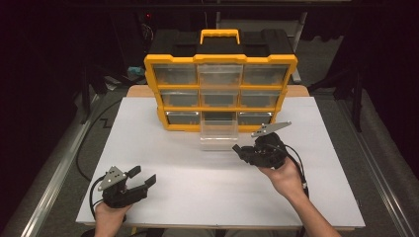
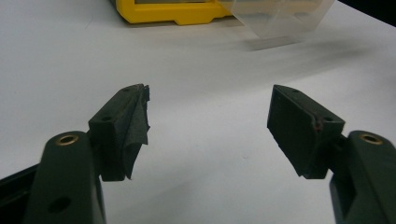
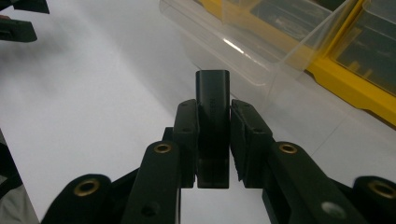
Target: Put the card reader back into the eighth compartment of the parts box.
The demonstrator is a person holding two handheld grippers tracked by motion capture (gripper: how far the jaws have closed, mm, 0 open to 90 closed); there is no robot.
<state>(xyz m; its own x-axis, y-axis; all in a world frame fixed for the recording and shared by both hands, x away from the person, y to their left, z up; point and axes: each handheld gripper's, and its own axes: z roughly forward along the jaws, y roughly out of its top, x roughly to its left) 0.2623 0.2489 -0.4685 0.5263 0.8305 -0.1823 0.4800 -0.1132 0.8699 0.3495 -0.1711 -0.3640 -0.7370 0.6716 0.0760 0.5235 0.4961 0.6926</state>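
From the high view, my left gripper [image 1: 143, 178] rests at the near left of the white rectangular counter [image 1: 197, 197], its fingers spread wide with nothing between them. My right gripper [image 1: 238, 149] sits right of centre, its fingers pointing left and closed on a small black rectangular plastic block [image 1: 236, 147]. Just beyond it, a clear plastic drawer [image 1: 219, 132] stands pulled out from the bottom middle slot of the yellow-framed organiser cabinet with clear drawers and a yellow carry handle [image 1: 220, 91], which stands at the far edge of the counter. In the left gripper view, my two black fingers [image 2: 123, 133] stand well apart over bare white counter, the torn pad on the left one hanging loose; the yellow cabinet base and the clear drawer lie far ahead. In the right gripper view, my fingers [image 3: 187, 140] press on both sides of the upright black block [image 3: 213, 100], which rises above their tips; the clear drawer [image 3: 261, 51] lies just beyond it, and my left gripper shows at the far upper left corner.
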